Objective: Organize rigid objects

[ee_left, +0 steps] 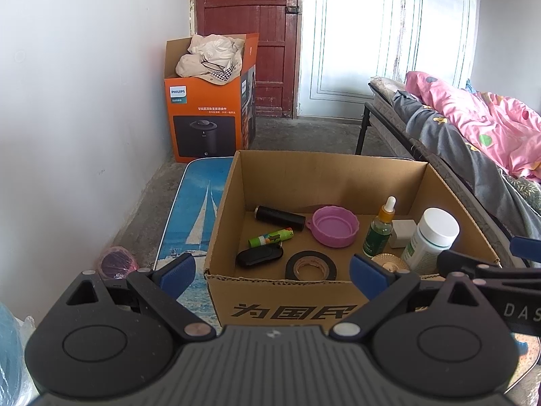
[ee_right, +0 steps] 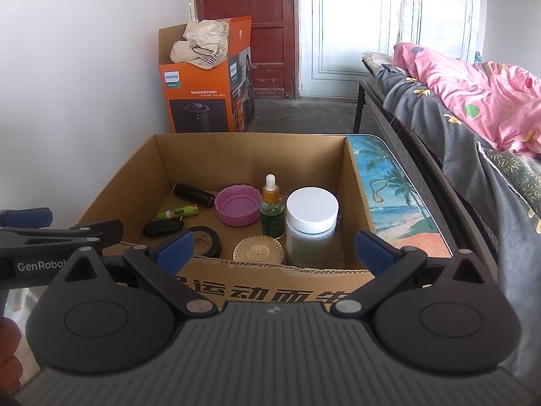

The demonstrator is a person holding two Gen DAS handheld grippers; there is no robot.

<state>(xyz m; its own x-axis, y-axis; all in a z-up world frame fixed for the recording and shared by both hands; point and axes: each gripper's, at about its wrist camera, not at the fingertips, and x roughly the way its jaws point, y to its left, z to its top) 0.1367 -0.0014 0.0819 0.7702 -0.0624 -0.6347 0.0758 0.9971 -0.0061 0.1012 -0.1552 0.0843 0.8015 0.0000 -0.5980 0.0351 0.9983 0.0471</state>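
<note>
Daylight enters through the pale door [ee_left: 341, 44] at the far wall, overexposed to near white; the cardboard box [ee_left: 304, 301] below it is evenly lit with soft interior shadows; focus sharp throughout; fisheye bending and dark vignetting at the corners.

Open-topped cardboard box [ee_left: 280, 308], tall bottles [ee_right: 311, 223] right.

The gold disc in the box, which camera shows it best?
The right wrist view: the gold disc lies fully visible beside the white-capped jar. In the left wrist view the disc is partly hidden behind the left gripper finger.
</note>
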